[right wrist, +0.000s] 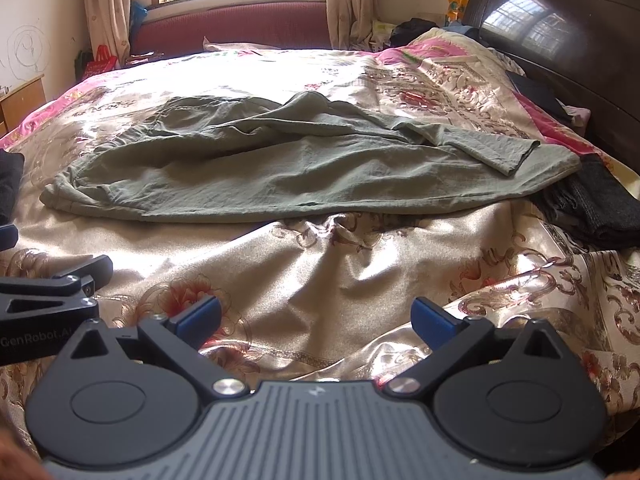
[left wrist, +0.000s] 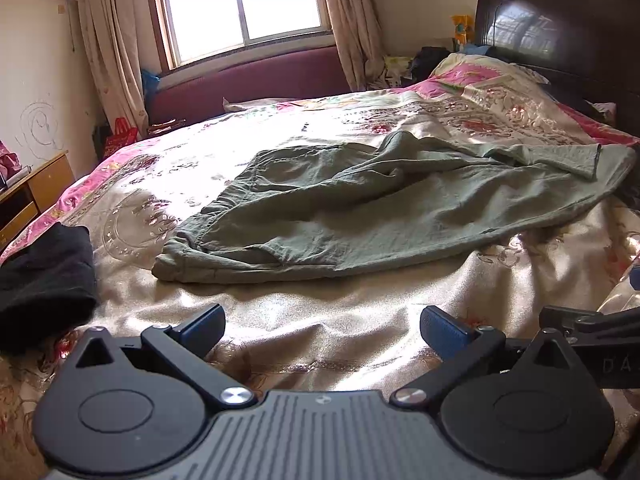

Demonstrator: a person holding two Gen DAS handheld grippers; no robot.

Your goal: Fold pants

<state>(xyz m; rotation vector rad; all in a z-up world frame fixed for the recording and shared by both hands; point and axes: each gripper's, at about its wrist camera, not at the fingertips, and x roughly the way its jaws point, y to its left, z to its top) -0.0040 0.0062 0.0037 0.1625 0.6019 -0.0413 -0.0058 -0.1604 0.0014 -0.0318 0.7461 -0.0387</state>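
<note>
Olive green pants [left wrist: 360,208] lie crumpled across the bed, waistband to the left, legs to the right, one leg end flopped over the other. They also show in the right wrist view [right wrist: 280,168]. My left gripper [left wrist: 322,330] is open and empty, over the bedspread short of the pants' near edge. My right gripper [right wrist: 316,320] is open and empty, also short of the pants. Part of the left gripper [right wrist: 48,292] shows at the left of the right wrist view.
A shiny floral bedspread [right wrist: 320,256] covers the bed. A black garment [left wrist: 44,280] lies at the left, a dark grey folded garment [right wrist: 596,208] at the right by the pants' leg ends. A dark headboard [right wrist: 560,32] stands at the right, a wooden cabinet [left wrist: 28,196] at the left.
</note>
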